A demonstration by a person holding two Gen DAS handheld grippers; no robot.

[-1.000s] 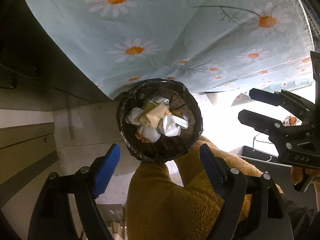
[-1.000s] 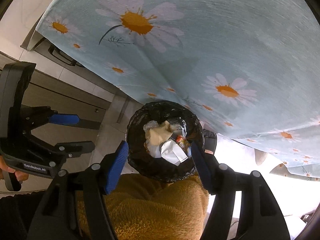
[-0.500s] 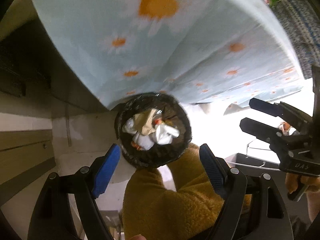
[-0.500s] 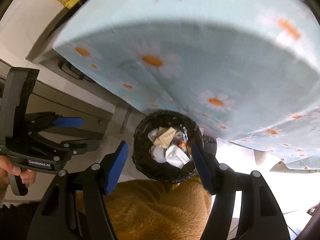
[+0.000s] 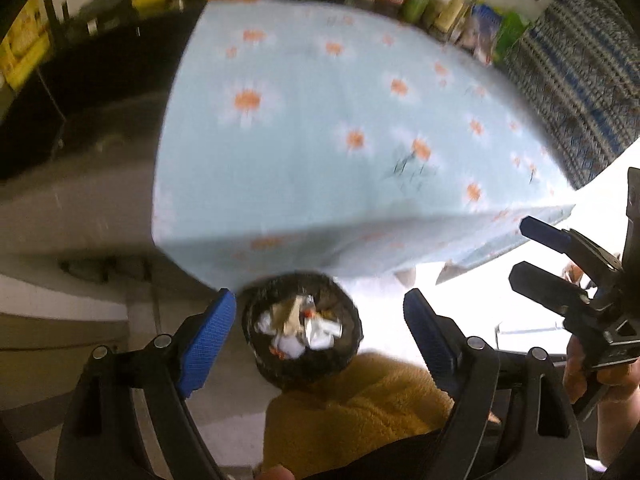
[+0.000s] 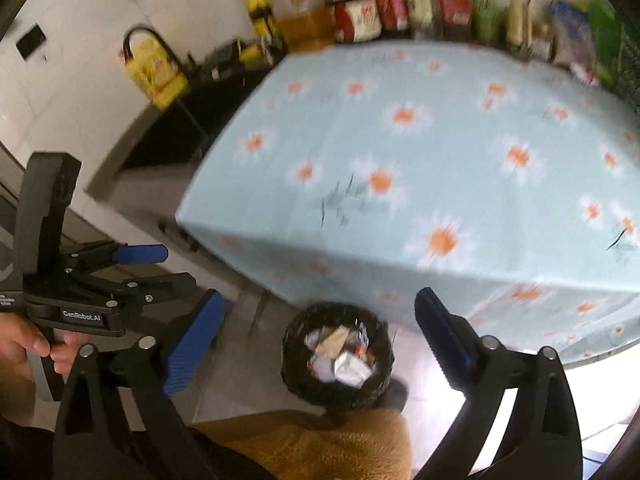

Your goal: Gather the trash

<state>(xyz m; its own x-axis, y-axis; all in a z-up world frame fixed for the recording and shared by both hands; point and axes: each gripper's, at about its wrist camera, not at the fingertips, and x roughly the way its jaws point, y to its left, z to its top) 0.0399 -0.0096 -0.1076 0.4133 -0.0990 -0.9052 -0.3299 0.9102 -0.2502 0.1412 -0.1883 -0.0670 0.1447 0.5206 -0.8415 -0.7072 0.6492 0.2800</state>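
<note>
Your bin (image 6: 336, 356) holds crumpled trash and the worktop (image 6: 440, 160) looks cleared. Both grippers' jaws have just spread apart, with nothing between them: left gripper (image 5: 316, 332), right gripper (image 6: 320, 336).

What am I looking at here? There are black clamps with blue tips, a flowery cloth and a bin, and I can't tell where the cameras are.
No robot arm here: a person holds a hand tool in each hand, each with two blue-tipped fingers and a wide-angle camera looking along them. One picture comes from the left gripper, the other from the right gripper; each also shows the other tool at its edge. Both look down at a black trash bin on the floor, holding crumpled paper and wrappers, beside a table under a daisy tablecloth. Bottles and packets line the table's far edge. Both grippers are open, holding nothing; the right one's fingers have just spread wider.
</note>
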